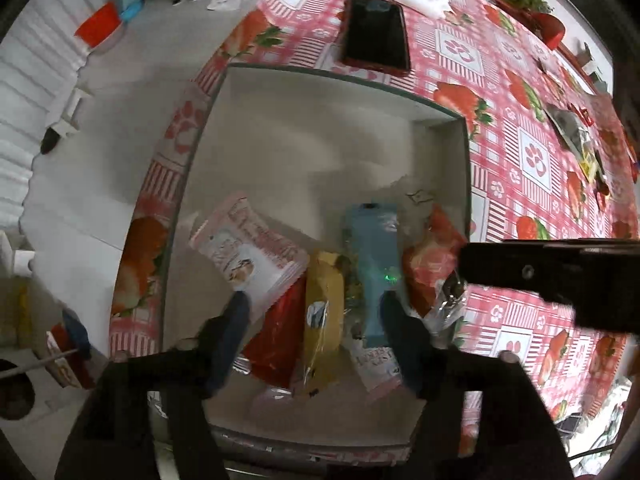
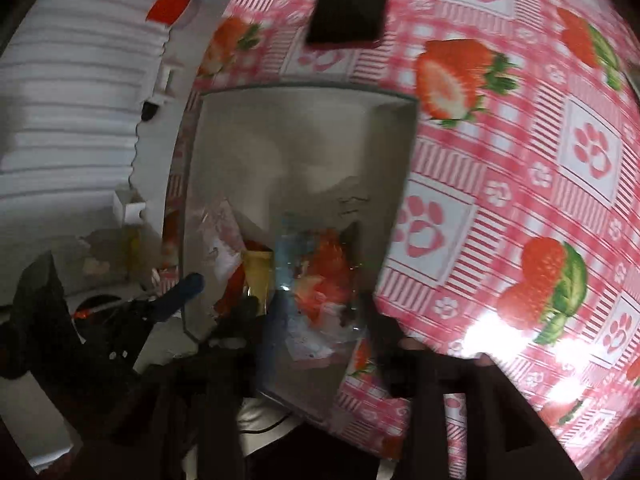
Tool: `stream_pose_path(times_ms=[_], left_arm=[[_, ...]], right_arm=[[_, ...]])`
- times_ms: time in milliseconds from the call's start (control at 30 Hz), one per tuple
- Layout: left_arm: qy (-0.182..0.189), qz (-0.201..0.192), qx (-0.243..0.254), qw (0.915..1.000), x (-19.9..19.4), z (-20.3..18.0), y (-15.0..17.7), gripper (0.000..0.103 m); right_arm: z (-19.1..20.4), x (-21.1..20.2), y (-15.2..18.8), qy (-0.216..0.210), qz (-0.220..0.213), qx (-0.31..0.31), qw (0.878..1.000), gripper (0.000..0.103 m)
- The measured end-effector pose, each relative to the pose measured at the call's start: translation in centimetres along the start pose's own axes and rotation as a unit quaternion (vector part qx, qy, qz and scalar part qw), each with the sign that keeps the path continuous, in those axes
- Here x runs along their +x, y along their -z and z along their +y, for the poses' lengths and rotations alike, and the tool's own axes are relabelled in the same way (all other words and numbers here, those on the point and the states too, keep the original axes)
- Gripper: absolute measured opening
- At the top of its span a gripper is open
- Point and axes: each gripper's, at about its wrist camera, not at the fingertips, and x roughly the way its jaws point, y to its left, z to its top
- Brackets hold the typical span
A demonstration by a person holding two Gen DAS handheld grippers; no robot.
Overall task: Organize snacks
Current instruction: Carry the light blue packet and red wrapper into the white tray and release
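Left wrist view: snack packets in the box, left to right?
white-pink packet → red packet → yellow packet → light blue packet → orange-red packet. All lie in the box, at its near end.

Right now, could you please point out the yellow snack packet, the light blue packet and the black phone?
yellow snack packet [image 1: 323, 320], left wrist view, middle of its wrapper.
light blue packet [image 1: 374, 256], left wrist view, upper body of the pack.
black phone [image 1: 376, 36], left wrist view, centre of its dark screen.
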Motion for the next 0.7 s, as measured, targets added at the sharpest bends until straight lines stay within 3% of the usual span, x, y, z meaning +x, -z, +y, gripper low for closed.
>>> stream_pose_path(times_ms=[33,300,367,600,700], left_arm=[[0.000,-0.001,-0.002,1.0000,0.0,0.1,0.2,0.079],[-0.008,0.012,-0.011,0.9998,0.9,0.6,0.3,0.088],[-0.001,0.016,-0.009,0.9998,1.0,0.6,0.3,0.088],[-0.035,0.003,-0.001,0.9994,0.9,0.3,0.6,0.088],[-0.025,0.008,-0.006,0.9996,1.0,0.3,0.6,0.088]], right_arm=[[0.2,0.1,0.0,0.004,-0.002,-0.003,1.000,0.080],[1.3,3.3,-0.4,0.060,-0.001,-0.016,0.998,0.081],[1.1,3.5,-0.5,0.076,-0.002,-0.018,0.997,0.102],[1.2,2.9,0.1,0.109,-0.015,-0.032,0.993,0.103],[1.2,2.5,0.5,0.117,-0.016,-0.041,0.992,0.103]])
